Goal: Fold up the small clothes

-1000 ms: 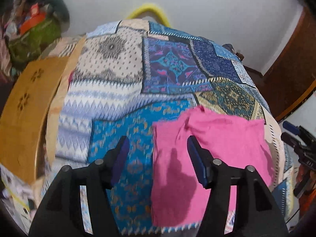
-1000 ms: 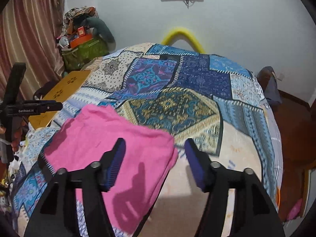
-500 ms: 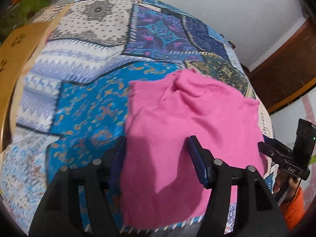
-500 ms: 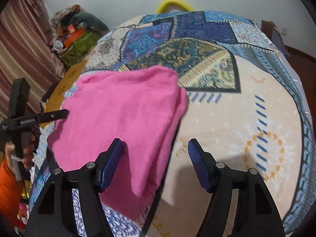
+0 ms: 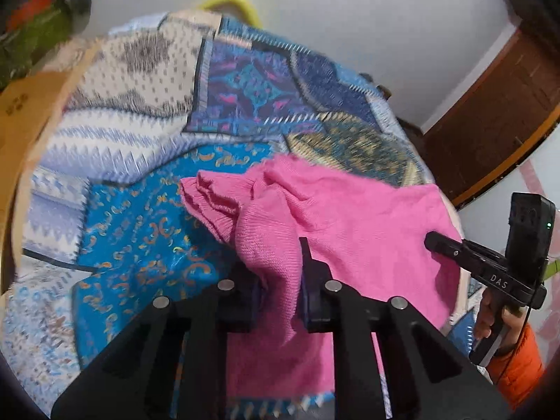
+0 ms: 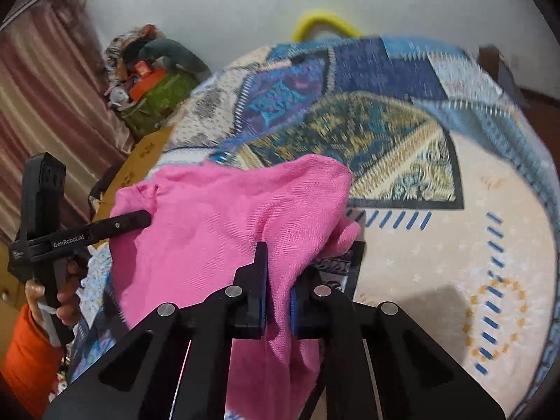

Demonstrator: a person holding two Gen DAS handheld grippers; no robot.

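Observation:
A pink knitted garment [image 5: 350, 224] lies on a patchwork bedspread [image 5: 147, 245]. My left gripper [image 5: 280, 280] is shut on its near left edge, and the cloth bunches up between the fingers. My right gripper [image 6: 278, 280] is shut on the near right edge of the same pink garment [image 6: 217, 224], lifting a fold. In the left wrist view the right gripper [image 5: 434, 239] touches the garment's right side. In the right wrist view the left gripper [image 6: 143, 217] touches its left side.
The bedspread [image 6: 420, 147] covers a bed. A pile of bags and clothes [image 6: 150, 80] sits at the far left by a curtain. A wooden board [image 5: 24, 112] runs along the bed's left side. A brown door [image 5: 500, 115] stands at right.
Both grippers have gone from open above the garment to shut on its near edges. The cloth has bunched and lifted at both grips.

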